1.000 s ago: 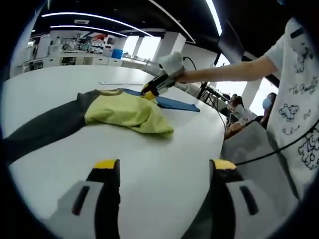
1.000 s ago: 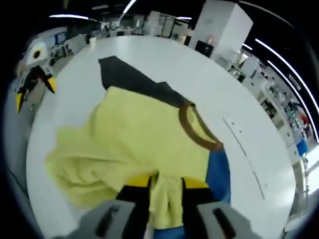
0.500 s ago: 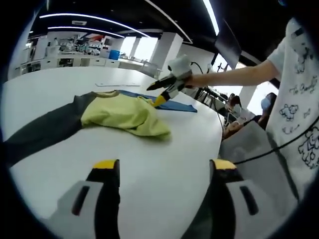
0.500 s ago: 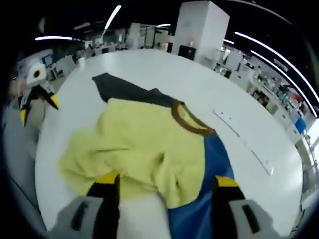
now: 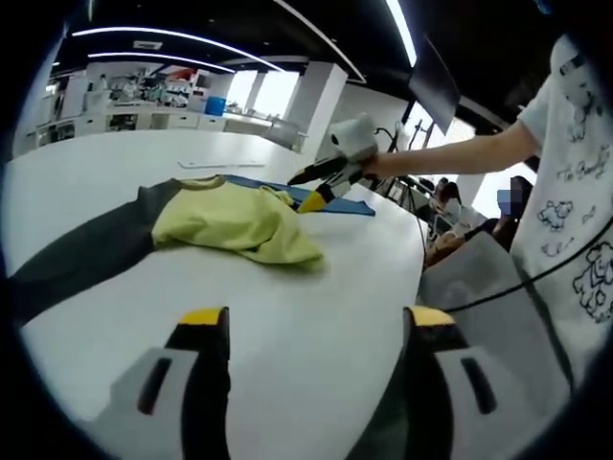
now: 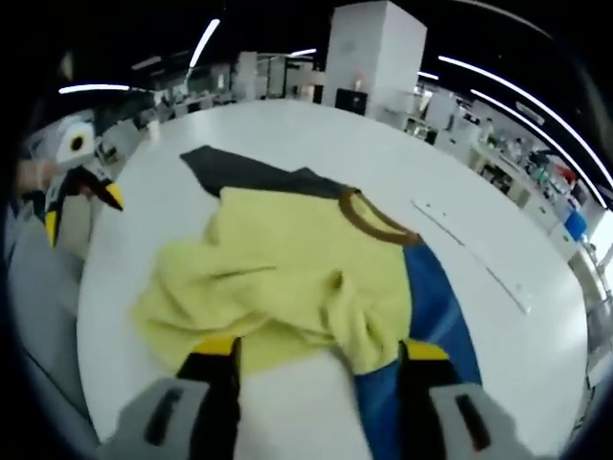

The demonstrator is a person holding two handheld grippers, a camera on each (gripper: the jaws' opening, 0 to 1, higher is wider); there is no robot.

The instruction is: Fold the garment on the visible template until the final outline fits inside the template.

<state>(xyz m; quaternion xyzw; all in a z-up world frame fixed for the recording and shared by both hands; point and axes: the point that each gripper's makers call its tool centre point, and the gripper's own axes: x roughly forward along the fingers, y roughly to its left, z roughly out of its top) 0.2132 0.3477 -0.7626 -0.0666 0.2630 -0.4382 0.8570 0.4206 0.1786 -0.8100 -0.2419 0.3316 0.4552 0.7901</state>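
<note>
Since a second ago the right gripper (image 6: 316, 347) has released the crumpled yellow shirt with dark sleeve (image 6: 278, 278), jaws now spread. Leftward, the left gripper (image 5: 316, 316) waits open over the white table (image 5: 316, 278), leaving the shirt heaped beside the blue template sheet (image 6: 436, 316).

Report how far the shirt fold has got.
Done: one side of the yellow shirt is thrown over, bunched in the middle. In hand: nothing; right gripper and left gripper are both open. Left: the dark sleeve sprawls out, the blue template is mostly uncovered, and the heap needs flattening.
</note>
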